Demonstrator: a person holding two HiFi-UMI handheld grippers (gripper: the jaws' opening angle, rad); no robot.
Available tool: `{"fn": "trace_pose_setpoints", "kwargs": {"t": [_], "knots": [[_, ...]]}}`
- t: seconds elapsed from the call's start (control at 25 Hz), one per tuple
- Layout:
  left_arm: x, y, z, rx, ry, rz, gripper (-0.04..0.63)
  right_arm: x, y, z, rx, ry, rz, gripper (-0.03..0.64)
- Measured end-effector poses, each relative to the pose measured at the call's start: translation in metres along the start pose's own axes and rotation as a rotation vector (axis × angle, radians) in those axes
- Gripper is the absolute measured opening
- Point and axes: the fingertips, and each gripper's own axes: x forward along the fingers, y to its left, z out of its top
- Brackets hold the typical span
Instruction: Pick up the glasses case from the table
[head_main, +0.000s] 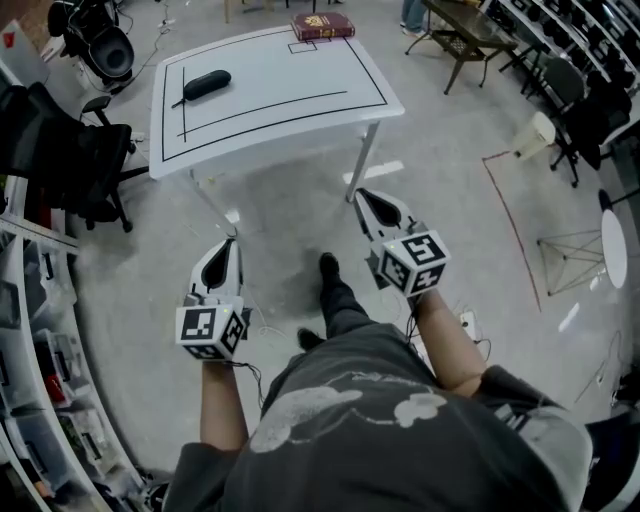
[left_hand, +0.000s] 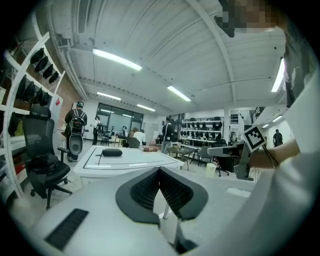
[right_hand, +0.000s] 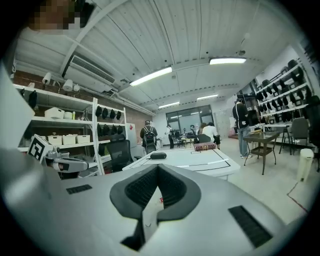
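1. At the far left, a shelf rack (head_main: 25, 300) curves along the edge of the floor. A black office chair (head_main: 85, 165) stands just beside the left end of the bench (head_main: 300, 90).
2. The glasses case (head_main: 206, 84), dark and oblong, lies flat on the left part of the white bench top. It sits inside the black taped outline, just right of a taped line. Nothing touches it.
3. The left tool (head_main: 231, 245) is held over the floor, well short of the bench and pointing toward it. Its jaws are pressed together with nothing between them. In the left gripper view the case shows far ahead on the bench top.
4. A maroon book (head_main: 323, 25) lies at the far edge of the bench, well apart from the case.
5. The right tool (head_main: 361, 195) is held a little further forward, near the bench's front right leg in the head view. Its jaws also meet tip to tip and are empty. In the right gripper view the case appears small, just above the jaw tips.
6. To the right, a dark side table (head_main: 468, 32) and a white bin (head_main: 536, 133) stand on the floor.
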Motion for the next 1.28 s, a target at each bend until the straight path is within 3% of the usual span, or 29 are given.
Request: {"fn": "trace_pose_setpoints", "kwargs": {"t": [0.16,0.36,0.6,0.92,1.28], "knots": [[0.018,0.005,0.009,0.007,-0.006,0.003,0.003,0.017,-0.004,0.014,0.023,-0.068,0.057,-0.002],[0.05,0.025,0.012,0.011,0.017,0.029,0.003,0.061,-0.018,0.018,0.031,-0.069,0.072,-0.002],[0.117,0.05,0.022,-0.002,0.05,0.061,0.003,0.13,-0.059,0.015,0.07,-0.007,0.107,0.0],[0.207,0.067,0.048,0.055,0.081,0.076,0.003,0.213,-0.118,0.031,0.091,0.026,0.174,0.0],[0.253,0.09,0.061,0.074,0.072,0.175,0.003,0.276,-0.151,0.034,0.106,0.059,0.272,0.0]]}}
